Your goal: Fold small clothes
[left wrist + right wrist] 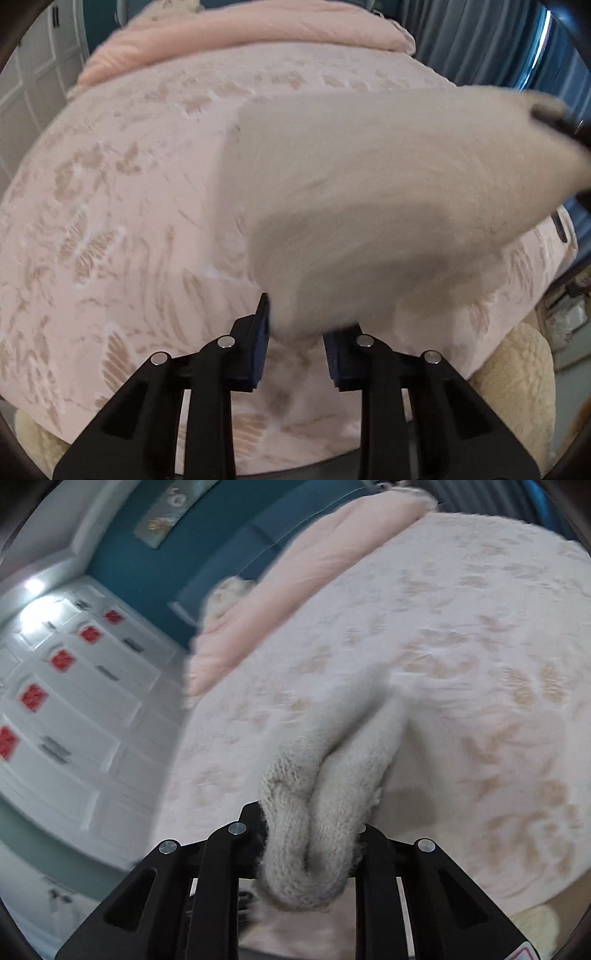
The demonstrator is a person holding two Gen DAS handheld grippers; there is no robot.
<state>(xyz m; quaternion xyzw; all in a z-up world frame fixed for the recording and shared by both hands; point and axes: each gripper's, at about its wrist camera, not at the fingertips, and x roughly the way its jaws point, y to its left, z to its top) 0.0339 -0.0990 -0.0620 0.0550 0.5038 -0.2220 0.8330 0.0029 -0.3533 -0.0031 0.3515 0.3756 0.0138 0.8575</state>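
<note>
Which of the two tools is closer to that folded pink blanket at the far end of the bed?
Hard to call: neither is near. The pink blanket lies far across the bedspread from both. The left tool and right tool each grip the cream knit garment.

Bed: you're over a wide bedspread [129, 206], pale pink with a tan leaf pattern.
Far end: a plain pink folded quilt [236, 40] lies across the head of the bed.
Wall: teal behind the bed, with a long framed picture [173, 511] hung on it.
Left: white panelled wardrobe doors [66, 701] carrying red square stickers, a light glaring off them.
Right: blue curtains [480, 40], daylight showing at their edge.
</note>
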